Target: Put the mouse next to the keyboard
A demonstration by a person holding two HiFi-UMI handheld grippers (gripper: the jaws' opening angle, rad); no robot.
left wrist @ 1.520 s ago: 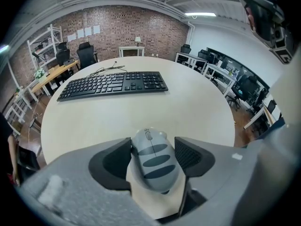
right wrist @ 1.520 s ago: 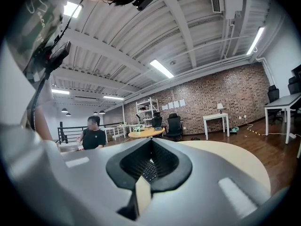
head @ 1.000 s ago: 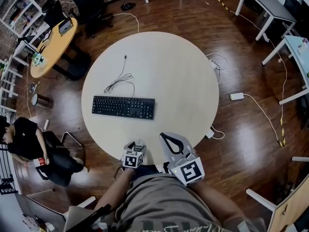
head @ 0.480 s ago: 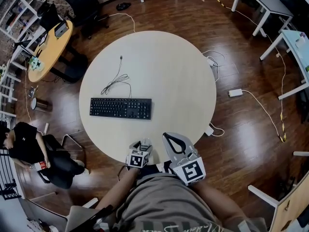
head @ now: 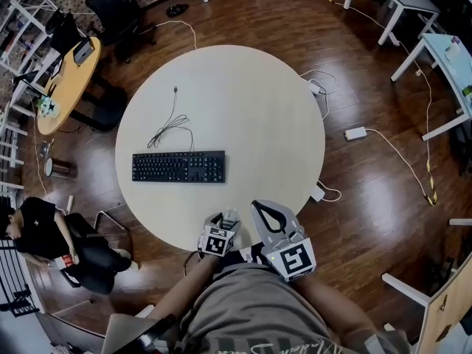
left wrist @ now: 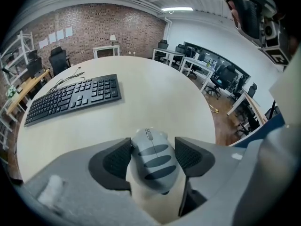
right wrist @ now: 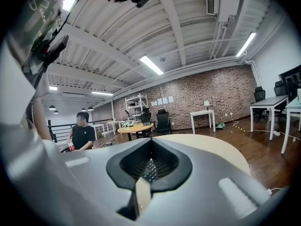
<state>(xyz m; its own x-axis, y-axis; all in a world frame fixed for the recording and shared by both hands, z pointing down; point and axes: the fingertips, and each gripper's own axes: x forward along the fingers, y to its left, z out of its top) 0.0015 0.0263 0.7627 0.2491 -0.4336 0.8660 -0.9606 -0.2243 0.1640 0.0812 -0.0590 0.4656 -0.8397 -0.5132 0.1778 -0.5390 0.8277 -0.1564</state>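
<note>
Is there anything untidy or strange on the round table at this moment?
Only the cable: it lies loosely tangled on the table beyond the keyboard, its plug connected to nothing. Nothing else stands out.

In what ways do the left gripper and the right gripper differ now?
The left gripper holds the grey mouse between its jaws; the right gripper holds nothing, its jaws closed together. The left gripper tilts down toward the table; the right gripper points nearly level across the room. Both are at the table's near edge.
</note>
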